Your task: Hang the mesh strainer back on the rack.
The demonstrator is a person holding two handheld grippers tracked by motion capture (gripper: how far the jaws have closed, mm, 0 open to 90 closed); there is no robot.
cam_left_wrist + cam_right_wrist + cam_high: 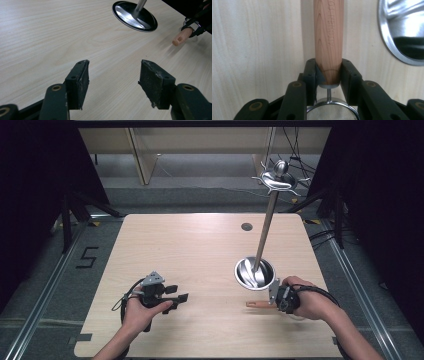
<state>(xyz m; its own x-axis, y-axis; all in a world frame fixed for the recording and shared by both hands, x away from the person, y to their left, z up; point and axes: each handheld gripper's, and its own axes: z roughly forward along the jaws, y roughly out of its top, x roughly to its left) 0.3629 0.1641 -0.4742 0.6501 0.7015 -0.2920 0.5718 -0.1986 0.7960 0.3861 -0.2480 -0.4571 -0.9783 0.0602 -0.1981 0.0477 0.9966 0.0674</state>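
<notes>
The strainer (328,42) is clamped by the right gripper (328,75) at the handle's mesh end, the long axis pointing straight away from the jaws, just beside the stand (255,272). The left gripper (113,82) is held released, well apart.

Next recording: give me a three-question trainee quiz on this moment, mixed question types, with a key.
1. True or false: the right tool is shut on the wooden handle of the strainer.
2. Multiple choice: the left tool is (A) shut on the handle, (B) open with nothing between its jaws, (C) resting inside the steel base.
3. Fill in: the tall metal pole rises from a round steel ____ on the table.

Key: 1 true. 2 B. 3 base.
</notes>
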